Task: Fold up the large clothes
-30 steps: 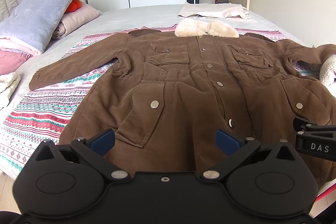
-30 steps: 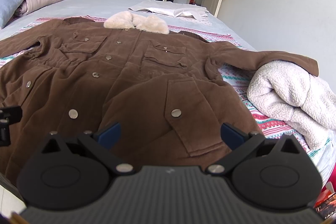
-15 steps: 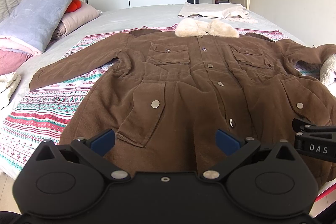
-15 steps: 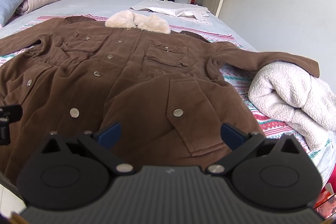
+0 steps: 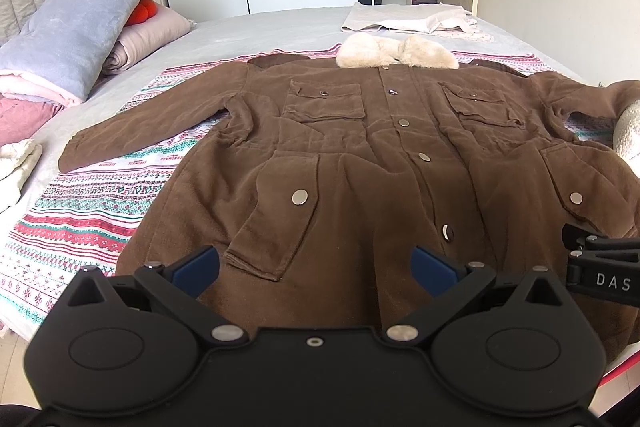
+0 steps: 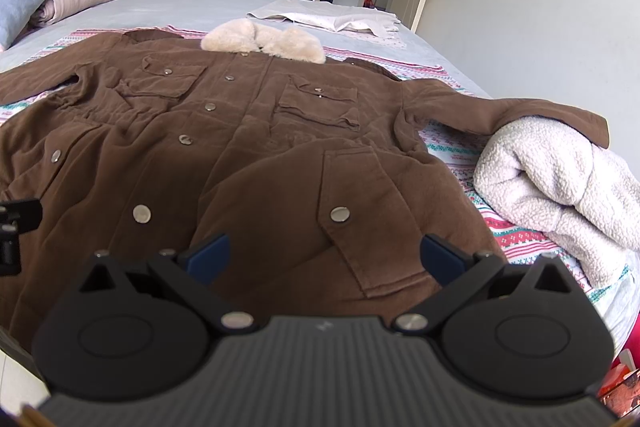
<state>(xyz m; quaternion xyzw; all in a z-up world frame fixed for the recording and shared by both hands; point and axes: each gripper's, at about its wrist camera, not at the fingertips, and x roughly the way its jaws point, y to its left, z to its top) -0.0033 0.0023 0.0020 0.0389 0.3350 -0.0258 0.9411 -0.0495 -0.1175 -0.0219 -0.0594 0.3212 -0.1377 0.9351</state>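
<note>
On the bed point(image 5: 280, 23), brown coat point(image 5: 360, 163) spread flat, both hand-held grippers agape.

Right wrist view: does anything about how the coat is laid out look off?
Yes. The coat lies flat, but one sleeve is draped over a white fleece bundle at the bed's edge, so its cuff sits raised, not flat.
</note>
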